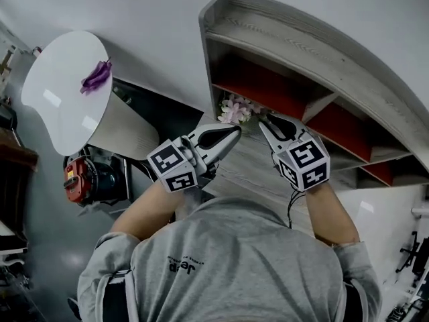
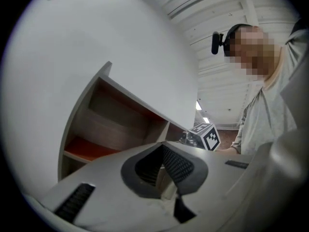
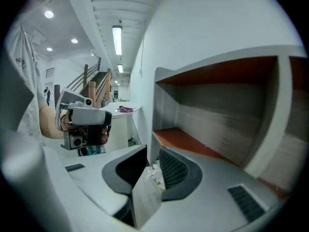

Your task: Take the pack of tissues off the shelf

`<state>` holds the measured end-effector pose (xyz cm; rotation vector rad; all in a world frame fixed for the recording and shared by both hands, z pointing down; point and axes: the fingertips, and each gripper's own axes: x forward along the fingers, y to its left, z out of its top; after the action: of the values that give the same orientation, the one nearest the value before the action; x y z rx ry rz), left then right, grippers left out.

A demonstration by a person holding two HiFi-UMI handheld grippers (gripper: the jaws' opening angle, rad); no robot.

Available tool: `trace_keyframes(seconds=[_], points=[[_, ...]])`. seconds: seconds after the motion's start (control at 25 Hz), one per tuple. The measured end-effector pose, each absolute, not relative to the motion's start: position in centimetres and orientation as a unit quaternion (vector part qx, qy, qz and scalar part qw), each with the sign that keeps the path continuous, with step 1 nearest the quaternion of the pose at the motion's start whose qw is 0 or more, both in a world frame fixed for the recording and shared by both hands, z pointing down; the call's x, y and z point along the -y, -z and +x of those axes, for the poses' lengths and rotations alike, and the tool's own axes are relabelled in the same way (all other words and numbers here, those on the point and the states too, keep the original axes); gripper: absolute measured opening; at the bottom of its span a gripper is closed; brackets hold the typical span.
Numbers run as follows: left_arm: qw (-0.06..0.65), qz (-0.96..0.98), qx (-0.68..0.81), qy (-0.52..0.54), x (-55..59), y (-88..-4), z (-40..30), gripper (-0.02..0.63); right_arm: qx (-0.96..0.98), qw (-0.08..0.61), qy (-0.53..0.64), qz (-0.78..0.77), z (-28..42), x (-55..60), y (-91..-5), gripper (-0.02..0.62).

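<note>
Right gripper (image 3: 152,166) jaws: partly open, clear gap, pads not pressing on anything. In the right gripper view the tissue pack (image 3: 155,174) shows small and further off in that gap, at the far end of a grey wood-grain board. It isn't gripped.

Left gripper (image 2: 161,163) jaws: only narrowly apart. Nothing between them, just pale wood showing through the slit.

Head view: both grippers are held up side by side at the shelf unit (image 1: 281,39), with the left gripper (image 1: 231,131) and right gripper (image 1: 265,121) tips near each other. The tissue pack (image 1: 234,111), floral print in pink and white, sits on the shelf just beyond the two tips, nearer the unit's left end, at the mouth of a red-lined compartment. Both tips are close to it. I can't tell from this angle whether either touches it.

Shelf unit is grey wood grain with red/orange inner boards. The compartments seen in the gripper views (image 3: 217,105) hold nothing I can make out.

Also in frame:
- Round white table (image 1: 60,92) left of the unit, well apart from the grippers.
- Purple item (image 1: 97,76) on the table, too small to identify.
- Red machine (image 1: 77,178) on the floor below the table.
- The right gripper's marker cube (image 2: 207,135) shows in the left gripper view.
</note>
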<state>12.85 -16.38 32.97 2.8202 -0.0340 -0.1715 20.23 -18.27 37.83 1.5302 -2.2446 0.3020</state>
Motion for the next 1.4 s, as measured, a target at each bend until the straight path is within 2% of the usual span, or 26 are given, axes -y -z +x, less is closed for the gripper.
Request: trace_keyframes(seconds=[0.28, 0.76, 1.08, 1.4], points=[[0.137, 0.988, -0.044, 0.056, 13.6, -30.1, 19.2, 0.021, 0.765, 0.177, -0.086, 0.613, 27.6, 13.4, -34.4, 0.072], [0.124, 0.984, -0.118, 0.039, 7.8, -29.0, 28.5, 0.021, 0.704, 0.131, -0.070, 0.695, 37.5, 3.6, -32.4, 0.005], [0.114, 0.984, -0.139, 0.019, 4.8, -29.7, 31.9, 0.021, 0.685, 0.075, -0.082, 0.720, 41.3, -1.0, -32.5, -0.008], [0.116, 0.983, -0.141, 0.003, 4.0, -30.6, 31.9, 0.021, 0.675, 0.002, -0.105, 0.730, 43.1, -3.3, -33.8, 0.008]])
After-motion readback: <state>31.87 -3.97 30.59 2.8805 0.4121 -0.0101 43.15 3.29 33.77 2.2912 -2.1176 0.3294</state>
